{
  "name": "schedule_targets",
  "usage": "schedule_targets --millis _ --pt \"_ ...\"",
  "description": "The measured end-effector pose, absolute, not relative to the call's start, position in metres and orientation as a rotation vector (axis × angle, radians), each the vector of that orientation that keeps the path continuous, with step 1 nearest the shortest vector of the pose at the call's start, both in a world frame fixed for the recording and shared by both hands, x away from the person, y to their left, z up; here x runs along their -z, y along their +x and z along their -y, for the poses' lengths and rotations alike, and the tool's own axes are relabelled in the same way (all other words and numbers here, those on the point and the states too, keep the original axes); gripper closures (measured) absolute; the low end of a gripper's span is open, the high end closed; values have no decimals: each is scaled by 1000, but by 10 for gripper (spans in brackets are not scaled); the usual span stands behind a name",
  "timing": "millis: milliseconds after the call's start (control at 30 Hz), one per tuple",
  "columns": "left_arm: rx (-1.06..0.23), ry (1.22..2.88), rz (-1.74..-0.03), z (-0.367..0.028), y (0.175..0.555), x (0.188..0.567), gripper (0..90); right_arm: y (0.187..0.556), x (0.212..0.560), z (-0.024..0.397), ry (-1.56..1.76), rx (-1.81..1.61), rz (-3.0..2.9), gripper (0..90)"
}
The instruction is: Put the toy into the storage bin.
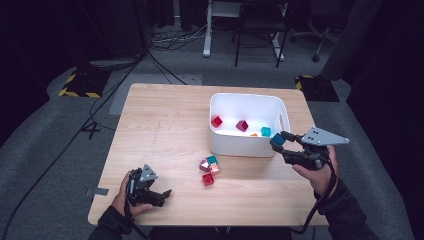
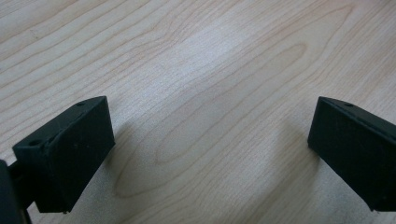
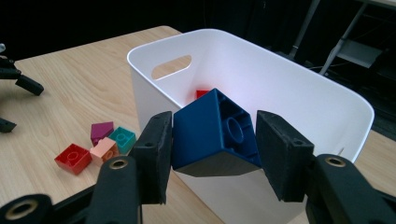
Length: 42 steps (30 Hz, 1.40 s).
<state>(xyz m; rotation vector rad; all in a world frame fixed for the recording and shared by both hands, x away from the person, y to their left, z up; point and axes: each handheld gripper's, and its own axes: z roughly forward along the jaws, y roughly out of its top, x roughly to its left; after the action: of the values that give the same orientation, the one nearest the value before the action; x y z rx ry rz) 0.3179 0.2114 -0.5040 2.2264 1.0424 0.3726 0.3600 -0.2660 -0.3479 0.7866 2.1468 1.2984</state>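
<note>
Right gripper view, tool (image 3: pixel 212 154) clamping blue block (image 3: pixel 212 135) (beside white bin (image 3: pixel 299 93))

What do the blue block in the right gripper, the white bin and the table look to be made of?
Blue block: likely hard moulded plastic, smooth with a slight sheen; hollow underside with a round tube.
White bin: likely glossy plastic; thin curved walls, a cut-out handle slot, bright reflections.
Table: wood or wood-look laminate, matte; visible grain lines. Which of the two cannot be told.

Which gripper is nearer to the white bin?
Right. The right gripper holds a blue block beside the white bin; the left gripper rests far away at the near table edge.
</note>
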Motion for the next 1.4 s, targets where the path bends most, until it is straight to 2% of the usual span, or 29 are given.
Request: schedule_targets --millis 567,1400 --pt "-373 2226 -1042 -211 318 504 6 383 331 260 808 -1288 -2105 484" --pt "-373 2226 -1042 -211 318 504 6 425 329 240 861 -1220 -2093 484"
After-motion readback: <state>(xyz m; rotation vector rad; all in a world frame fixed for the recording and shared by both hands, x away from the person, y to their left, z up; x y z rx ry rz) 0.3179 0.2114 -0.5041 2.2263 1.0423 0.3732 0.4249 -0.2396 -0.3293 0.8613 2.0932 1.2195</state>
